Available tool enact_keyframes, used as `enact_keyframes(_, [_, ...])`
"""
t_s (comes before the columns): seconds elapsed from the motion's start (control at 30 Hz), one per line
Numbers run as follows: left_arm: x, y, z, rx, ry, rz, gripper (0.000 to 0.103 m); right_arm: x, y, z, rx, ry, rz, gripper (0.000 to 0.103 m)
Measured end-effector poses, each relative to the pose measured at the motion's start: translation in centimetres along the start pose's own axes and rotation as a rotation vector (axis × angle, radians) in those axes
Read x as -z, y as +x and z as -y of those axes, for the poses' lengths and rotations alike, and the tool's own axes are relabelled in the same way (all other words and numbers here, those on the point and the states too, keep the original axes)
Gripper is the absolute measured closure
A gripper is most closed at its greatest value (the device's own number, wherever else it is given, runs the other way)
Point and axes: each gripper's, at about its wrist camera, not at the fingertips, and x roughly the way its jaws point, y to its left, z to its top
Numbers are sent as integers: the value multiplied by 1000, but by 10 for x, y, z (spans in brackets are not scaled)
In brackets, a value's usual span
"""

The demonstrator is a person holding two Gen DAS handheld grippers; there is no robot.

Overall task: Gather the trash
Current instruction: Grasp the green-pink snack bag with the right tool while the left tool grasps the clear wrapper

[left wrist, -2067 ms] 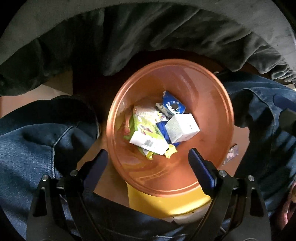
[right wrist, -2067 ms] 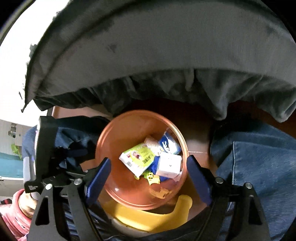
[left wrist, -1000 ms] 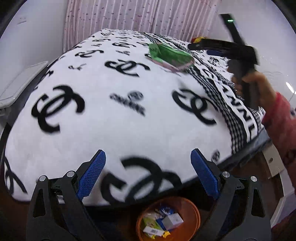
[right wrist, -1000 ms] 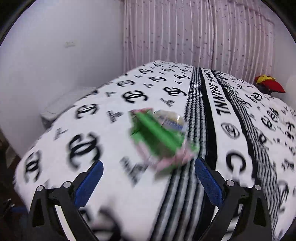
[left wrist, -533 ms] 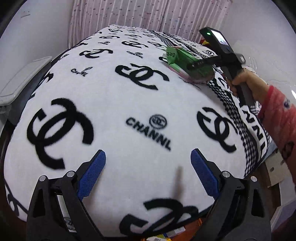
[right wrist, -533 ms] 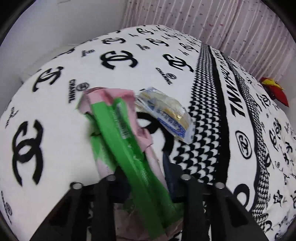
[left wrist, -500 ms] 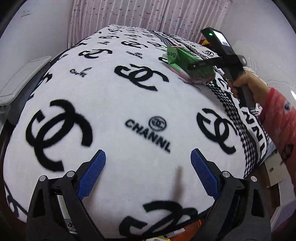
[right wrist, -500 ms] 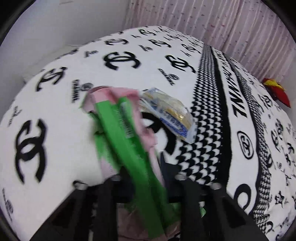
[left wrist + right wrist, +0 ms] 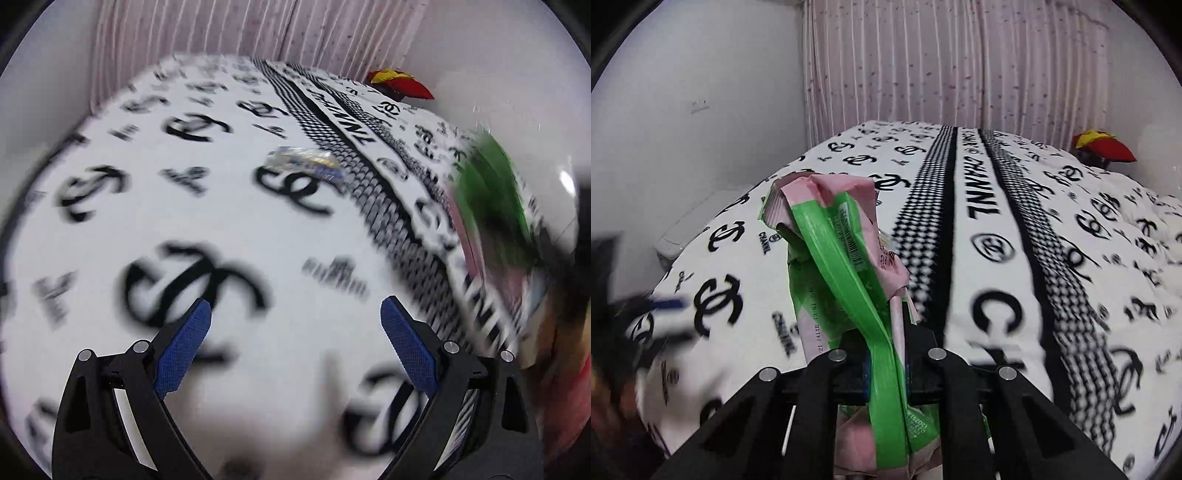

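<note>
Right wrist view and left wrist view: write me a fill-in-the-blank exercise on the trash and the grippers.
1. The right gripper is shut on a pink and ____ wrapper.
2. The left gripper holds ____.
3. A clear wrapper lies on the ____.
4. The curtain behind the bed is ____.

Missing words: green; nothing; bed; pink

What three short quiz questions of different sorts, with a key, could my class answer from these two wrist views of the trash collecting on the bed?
1. True or false: the left gripper holds a wrapper.
2. Multiple choice: the right gripper is clamped on A) a green and pink wrapper, B) a bottle, C) a pillow.
3. Short answer: what trash lies on the bedspread ahead of the left gripper?

Key
1. False; its jaws are open and empty.
2. A.
3. A clear plastic wrapper.
</note>
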Motion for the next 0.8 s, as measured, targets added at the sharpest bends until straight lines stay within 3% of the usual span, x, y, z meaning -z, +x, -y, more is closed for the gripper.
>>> enact_keyframes(0.27, [-113,106,8,-5,-315,-44,12,51,-42,32,-15,84,52,92])
enact_keyframes(0.43, [-141,173,2,-50,-512,-124,12,80,-60,30,-76,132,107,92])
enact_keyframes(0.57, [-135,191,1,-136,-565,-135,14,99,-66,24,-104,149,120,92])
enact_keyframes(0.63, [-132,186,3,-193,-553,-125,33,107,-69,21,-104,163,121,92])
enact_keyframes(0.7, [-131,181,4,-213,-534,-127,60,115,-72,15,-100,174,123,92])
enact_keyframes(0.8, [-127,169,1,-180,-527,-122,80,127,-82,0,-98,159,121,92])
